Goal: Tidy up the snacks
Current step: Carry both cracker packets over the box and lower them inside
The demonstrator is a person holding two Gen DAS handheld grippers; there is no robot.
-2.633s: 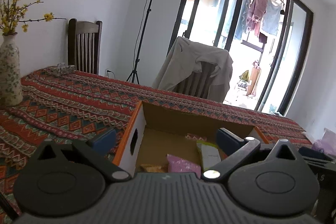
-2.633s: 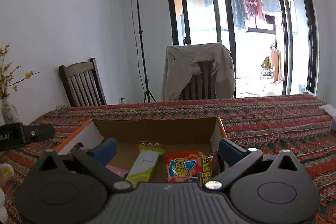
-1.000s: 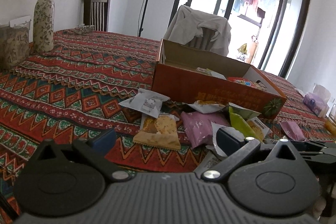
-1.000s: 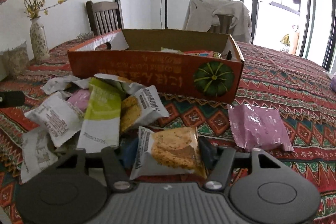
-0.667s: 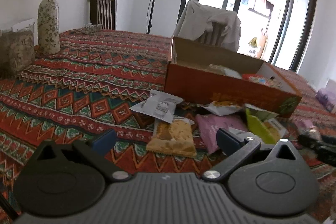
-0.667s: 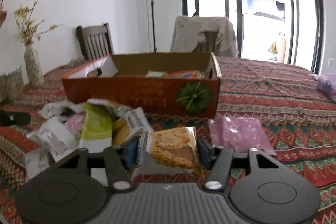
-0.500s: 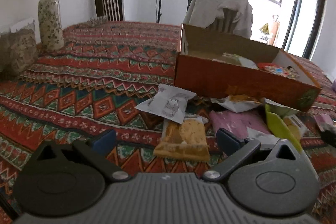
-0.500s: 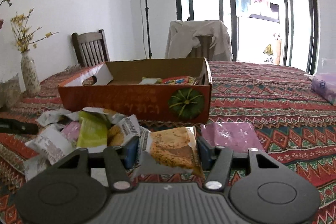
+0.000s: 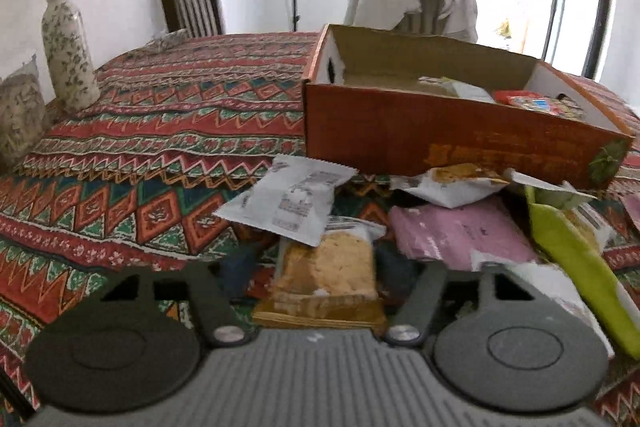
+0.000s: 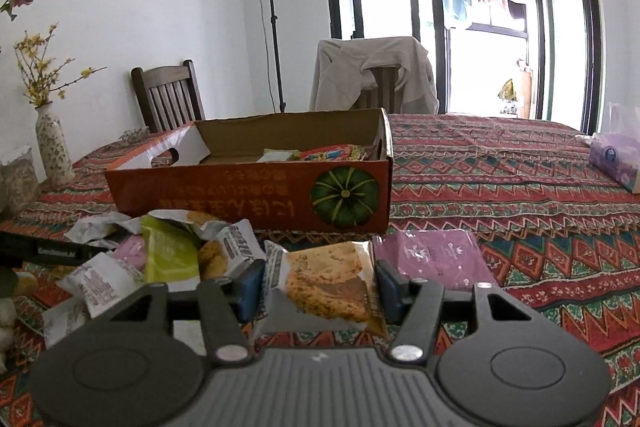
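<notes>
between right gripper (image 10: 318, 283) jaws: clamped clear-wrapped golden cracker pack (image 10: 326, 285); left gripper (image 9: 320, 269) jaws just closing around similar pack (image 9: 326, 267)

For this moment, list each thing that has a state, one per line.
Left gripper: jaws just closing around a cracker packet.
Right gripper: shut on a second cracker packet.
Cardboard box: open-topped, snacks inside.
Purple packet: flat on the tablecloth.
</notes>
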